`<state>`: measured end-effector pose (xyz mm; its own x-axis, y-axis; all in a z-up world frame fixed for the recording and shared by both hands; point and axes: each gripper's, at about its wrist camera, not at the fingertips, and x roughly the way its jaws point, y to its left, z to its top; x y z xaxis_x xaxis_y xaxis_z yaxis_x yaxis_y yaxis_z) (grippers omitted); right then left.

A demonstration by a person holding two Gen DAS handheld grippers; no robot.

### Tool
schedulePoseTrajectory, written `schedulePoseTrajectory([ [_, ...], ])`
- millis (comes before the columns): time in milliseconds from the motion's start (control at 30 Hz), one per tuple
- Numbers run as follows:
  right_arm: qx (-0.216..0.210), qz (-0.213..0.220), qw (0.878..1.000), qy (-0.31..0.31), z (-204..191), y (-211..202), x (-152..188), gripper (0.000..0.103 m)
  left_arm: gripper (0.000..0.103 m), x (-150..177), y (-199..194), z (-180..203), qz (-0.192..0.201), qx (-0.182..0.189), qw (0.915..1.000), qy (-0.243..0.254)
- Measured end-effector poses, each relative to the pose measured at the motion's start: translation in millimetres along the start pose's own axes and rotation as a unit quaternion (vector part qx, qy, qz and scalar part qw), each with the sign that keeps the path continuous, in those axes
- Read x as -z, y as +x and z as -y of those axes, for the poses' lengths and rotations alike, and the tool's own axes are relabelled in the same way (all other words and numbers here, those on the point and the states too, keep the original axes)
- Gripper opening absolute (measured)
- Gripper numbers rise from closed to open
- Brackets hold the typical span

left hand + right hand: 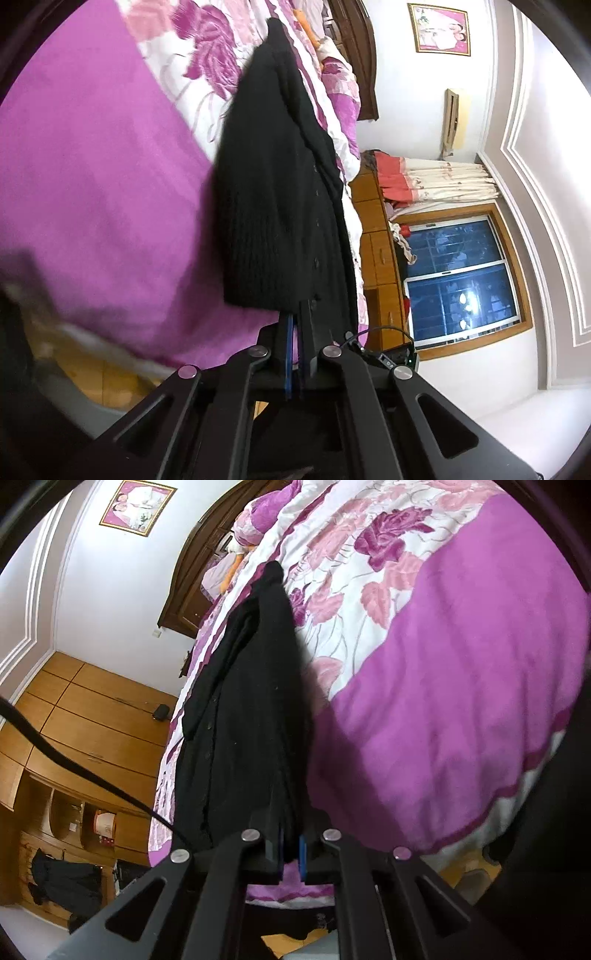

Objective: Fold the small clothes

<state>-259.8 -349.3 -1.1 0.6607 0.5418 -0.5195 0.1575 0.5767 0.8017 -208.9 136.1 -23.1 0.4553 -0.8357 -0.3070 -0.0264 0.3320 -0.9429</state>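
A black knitted cardigan [273,206] with small buttons hangs lifted above the bed. My left gripper [299,314] is shut on one part of its edge; the fingertips are buried in the fabric. The cardigan also shows in the right wrist view [251,709], stretched away toward its far tip. My right gripper [291,812] is shut on another part of its edge, jaws pressed together with cloth between them. Both views are rolled sideways.
The bed has a magenta blanket [92,184] and a floral pink-and-white quilt [351,572]. A wooden headboard [199,565], wooden wardrobe [92,709], night window [461,280] with curtains, and framed picture [441,27] surround it. A black cable [74,768] crosses the right view.
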Motion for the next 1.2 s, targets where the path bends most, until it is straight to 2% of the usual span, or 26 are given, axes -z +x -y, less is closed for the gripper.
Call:
schedulePoseTrajectory([
  [100,-0.011,0.010,1.000,0.016,10,-12,3,0.004,0.000,4,-15,4,0.039,0.015,0.9991,0.002],
  [233,-0.018,0.006,1.000,0.025,19,-8,2,0.004,0.000,-5,-22,-2,0.061,-0.014,0.9980,0.000],
  [300,-0.023,0.005,0.999,0.025,21,-5,2,0.005,0.001,-9,-23,-7,0.089,-0.086,0.9923,0.003],
  [333,-0.012,0.003,1.000,0.016,20,-2,1,0.005,0.011,-12,-22,-6,0.105,-0.147,0.9831,0.027],
  [367,0.005,-0.002,1.000,0.008,19,2,0,0.007,0.015,-14,-21,-6,0.115,-0.176,0.9769,0.039],
  [400,0.021,-0.006,1.000,0.005,20,3,0,0.010,0.015,-16,-20,-10,0.118,-0.170,0.9779,0.031],
  [433,0.042,-0.010,0.999,0.004,20,7,0,0.016,0.017,-17,-20,-13,0.110,-0.139,0.9839,0.019],
  [500,0.056,-0.012,0.998,0.008,24,13,-2,0.038,0.031,-18,-13,-14,0.085,-0.075,0.9934,0.022],
  [533,0.051,-0.009,0.999,0.010,25,14,-4,0.055,0.044,-19,-8,-13,0.078,-0.068,0.9941,0.031],
  [567,0.044,0.001,0.999,0.008,24,13,-6,0.064,0.050,-20,-5,-12,0.076,-0.073,0.9937,0.038],
  [633,0.048,0.021,0.999,-0.009,18,10,-8,0.070,0.050,-24,6,-13,0.065,-0.085,0.9934,0.044],
  [733,0.070,0.046,0.993,-0.082,-4,19,-13,0.073,0.047,-30,23,-11,0.048,-0.097,0.9927,0.054],
  [767,0.080,0.037,0.990,-0.110,-12,30,-16,0.073,0.027,-30,27,-7,0.045,-0.101,0.9921,0.058],
  [800,0.084,0.024,0.988,-0.129,-19,39,-19,0.070,0.012,-28,31,-1,0.041,-0.098,0.9921,0.066],
  [833,0.087,0.012,0.986,-0.142,-23,47,-19,0.047,0.001,-27,34,5,0.034,-0.090,0.9925,0.076],
  [867,0.095,-0.009,0.983,-0.158,-27,55,-17,0.008,0.000,-22,34,13,0.034,-0.081,0.9914,0.097],
  [900,0.102,-0.029,0.980,-0.166,-28,61,-14,0.008,0.000,-17,31,25,0.050,-0.090,0.9868,0.125],
  [967,0.078,-0.035,0.984,-0.155,-28,57,-12,0.007,0.000,-9,22,42,0.071,-0.110,0.9786,0.158],
  [1067,0.025,-0.016,0.994,-0.103,-22,35,-19,0.006,0.000,-5,9,56,0.097,-0.127,0.9730,0.167],
  [1200,-0.015,-0.022,0.998,-0.050,-16,20,-21,0.006,0.000,5,-7,60,0.105,-0.170,0.9630,0.180],
])
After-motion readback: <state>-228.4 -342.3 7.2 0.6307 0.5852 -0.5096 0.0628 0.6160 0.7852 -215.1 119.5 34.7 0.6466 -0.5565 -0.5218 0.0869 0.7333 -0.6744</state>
